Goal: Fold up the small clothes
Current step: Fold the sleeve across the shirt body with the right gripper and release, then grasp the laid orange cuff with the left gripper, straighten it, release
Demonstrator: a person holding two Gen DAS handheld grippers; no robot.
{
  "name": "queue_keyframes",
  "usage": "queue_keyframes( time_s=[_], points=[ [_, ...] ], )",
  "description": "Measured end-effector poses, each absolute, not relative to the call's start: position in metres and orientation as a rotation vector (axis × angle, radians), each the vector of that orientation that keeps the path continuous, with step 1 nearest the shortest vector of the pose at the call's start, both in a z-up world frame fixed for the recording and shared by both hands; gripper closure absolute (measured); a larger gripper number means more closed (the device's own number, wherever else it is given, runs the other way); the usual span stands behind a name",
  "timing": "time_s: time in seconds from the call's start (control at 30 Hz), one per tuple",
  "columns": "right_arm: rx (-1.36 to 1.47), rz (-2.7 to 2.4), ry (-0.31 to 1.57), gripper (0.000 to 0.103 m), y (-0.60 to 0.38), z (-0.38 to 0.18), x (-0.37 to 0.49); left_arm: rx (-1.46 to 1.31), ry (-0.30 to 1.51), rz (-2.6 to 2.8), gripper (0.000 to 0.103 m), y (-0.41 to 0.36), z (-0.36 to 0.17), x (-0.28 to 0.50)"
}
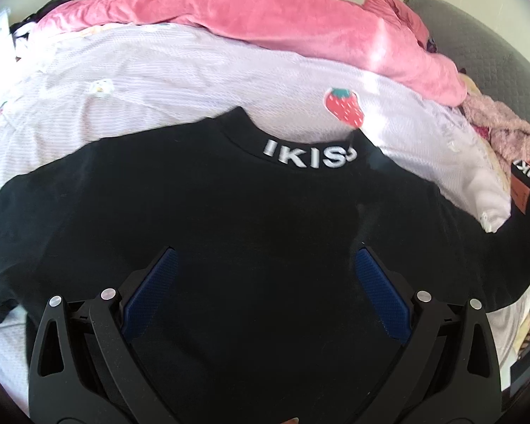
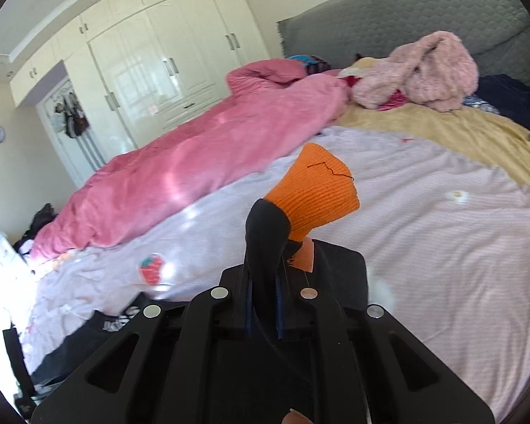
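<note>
A black shirt [image 1: 247,212] with white lettering on its collar [image 1: 311,157] lies spread flat on the bed. My left gripper [image 1: 265,252] hangs open just above the shirt's body, and nothing sits between its blue pads [image 1: 148,293]. In the right wrist view my right gripper [image 2: 265,282] is shut on the shirt's black sleeve [image 2: 265,233]. The sleeve's orange ribbed cuff [image 2: 314,190] sticks up past the fingers, lifted off the bed. That cuff [image 1: 521,190] also shows at the right edge of the left wrist view. The shirt's body [image 2: 88,332] trails to the lower left.
A lilac sheet [image 1: 159,70] with a strawberry print [image 1: 344,104] covers the bed. A pink quilt [image 2: 176,169] is bunched along its far side. A fluffy pink garment [image 2: 420,70] and a yellow blanket [image 2: 441,127] lie near the grey headboard [image 2: 406,10]. White wardrobes [image 2: 152,53] stand behind.
</note>
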State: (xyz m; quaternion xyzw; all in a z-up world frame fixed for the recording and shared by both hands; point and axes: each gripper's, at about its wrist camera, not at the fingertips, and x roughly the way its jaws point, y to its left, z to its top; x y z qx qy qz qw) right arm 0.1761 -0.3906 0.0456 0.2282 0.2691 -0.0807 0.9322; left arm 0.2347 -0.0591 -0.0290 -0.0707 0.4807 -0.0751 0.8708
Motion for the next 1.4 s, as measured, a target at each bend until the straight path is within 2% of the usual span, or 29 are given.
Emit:
queue_keyframes(
  time_s=[0.3, 0.47, 0.53, 0.6, 0.67, 0.8, 0.93, 1.0, 1.13, 1.2, 1.33, 1.4],
  points=[
    [0.316, 0.128, 0.623, 0.094, -0.284, 0.024, 0.191, -0.266, 0.969, -0.140, 0.008, -0.012, -0.022, 0.225],
    [0.270, 0.213, 0.657, 0.091, -0.258, 0.013, 0.193, -0.319, 0.977, -0.152, 0.008, -0.005, -0.028, 0.222],
    [0.275, 0.247, 0.673, 0.088, -0.259, 0.009, 0.194, -0.325, 0.982, -0.152, 0.008, -0.006, -0.030, 0.221],
    [0.298, 0.283, 0.687, 0.071, -0.258, 0.007, 0.195, -0.337, 0.977, -0.161, 0.008, -0.008, -0.031, 0.218],
    [0.301, 0.317, 0.682, 0.063, -0.257, 0.009, 0.191, -0.349, 0.970, -0.170, 0.008, -0.010, -0.030, 0.216],
    [0.229, 0.302, 0.643, 0.061, -0.251, 0.016, 0.181, -0.377, 0.967, -0.196, 0.008, -0.015, -0.031, 0.214],
    [0.279, 0.238, 0.654, 0.061, -0.276, 0.017, 0.185, -0.363, 0.985, -0.243, 0.010, -0.033, -0.032, 0.212],
    [0.271, 0.185, 0.655, 0.061, -0.287, 0.017, 0.186, -0.372, 1.001, -0.282, 0.013, -0.044, -0.033, 0.211],
    [0.258, 0.089, 0.639, 0.058, -0.311, 0.022, 0.184, -0.395, 1.048, -0.351, 0.034, -0.067, -0.040, 0.212],
    [0.273, 0.056, 0.635, 0.055, -0.322, 0.021, 0.184, -0.413, 1.080, -0.372, 0.038, -0.078, -0.049, 0.215],
    [0.294, 0.028, 0.639, 0.055, -0.335, 0.019, 0.183, -0.391, 1.098, -0.344, 0.040, -0.097, -0.060, 0.219],
    [0.303, 0.007, 0.646, 0.055, -0.339, 0.017, 0.183, -0.391, 1.091, -0.323, 0.049, -0.104, -0.061, 0.221]
  ],
)
